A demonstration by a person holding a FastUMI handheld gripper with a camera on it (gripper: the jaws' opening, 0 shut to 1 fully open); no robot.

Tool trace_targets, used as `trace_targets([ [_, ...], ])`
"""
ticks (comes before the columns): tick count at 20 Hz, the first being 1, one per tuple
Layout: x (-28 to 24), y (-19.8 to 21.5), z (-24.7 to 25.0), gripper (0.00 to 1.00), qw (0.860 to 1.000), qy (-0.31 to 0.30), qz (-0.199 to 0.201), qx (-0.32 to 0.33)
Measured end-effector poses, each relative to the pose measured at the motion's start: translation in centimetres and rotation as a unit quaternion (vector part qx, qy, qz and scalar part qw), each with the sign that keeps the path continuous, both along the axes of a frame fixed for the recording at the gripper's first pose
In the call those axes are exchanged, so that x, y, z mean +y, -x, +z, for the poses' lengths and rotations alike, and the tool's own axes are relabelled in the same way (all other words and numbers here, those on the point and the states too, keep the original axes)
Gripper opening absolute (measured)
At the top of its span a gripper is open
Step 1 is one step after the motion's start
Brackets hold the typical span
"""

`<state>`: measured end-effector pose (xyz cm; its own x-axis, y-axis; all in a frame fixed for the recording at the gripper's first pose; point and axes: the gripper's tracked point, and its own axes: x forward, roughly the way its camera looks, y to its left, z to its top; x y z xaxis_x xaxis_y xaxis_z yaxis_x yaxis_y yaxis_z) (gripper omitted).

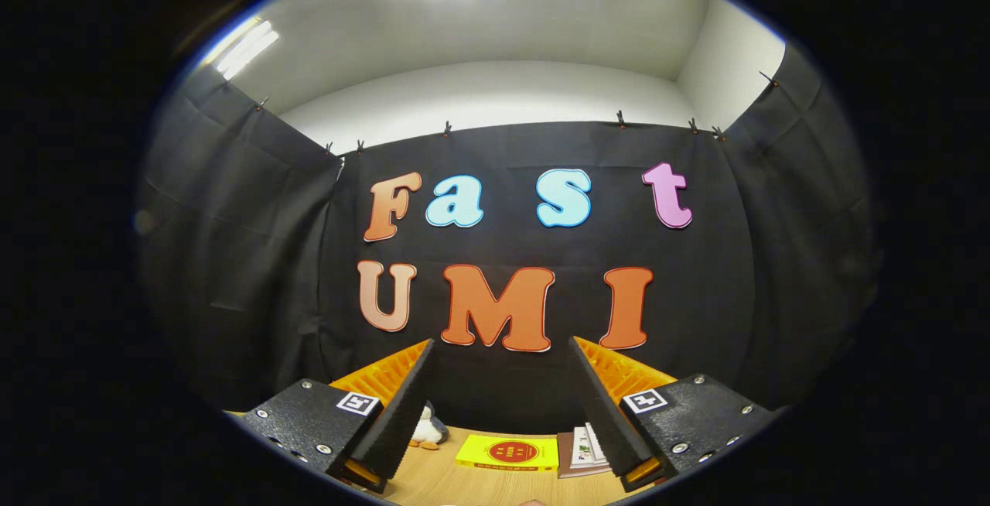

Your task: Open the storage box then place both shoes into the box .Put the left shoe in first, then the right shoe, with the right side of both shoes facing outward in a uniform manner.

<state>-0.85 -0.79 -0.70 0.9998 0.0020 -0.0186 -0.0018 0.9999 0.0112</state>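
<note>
The gripper (pixel 503 405) stands wide apart, holding nothing. Beyond its fingers, the light wooden table (pixel 464 483) bears one flat yellow book (pixel 508 452), one small white plush toy (pixel 427 429) and one brownish booklet (pixel 582 452).

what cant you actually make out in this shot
- Small toy figure, gripper view: partly hidden behind one of the fingers; what it is cannot be told.
- Booklet: partly covered by the other finger; print too small.
- Yellow book: cover print too small to read.
- Wooden table: cut off by the view's lower edge.
- Gripper: fingers open, holding nothing.
</note>
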Motion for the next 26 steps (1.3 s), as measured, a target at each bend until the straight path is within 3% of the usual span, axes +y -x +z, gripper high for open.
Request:
trace_targets([
  [16,4.0,1.7,-9.1,0.99,0.988,-0.069,0.069,0.123],
  [22,7.6,3.7,-16.3,0.98,0.960,-0.113,0.113,0.229],
  [26,10.7,5.5,-21.8,0.97,0.923,-0.154,0.143,0.323],
])
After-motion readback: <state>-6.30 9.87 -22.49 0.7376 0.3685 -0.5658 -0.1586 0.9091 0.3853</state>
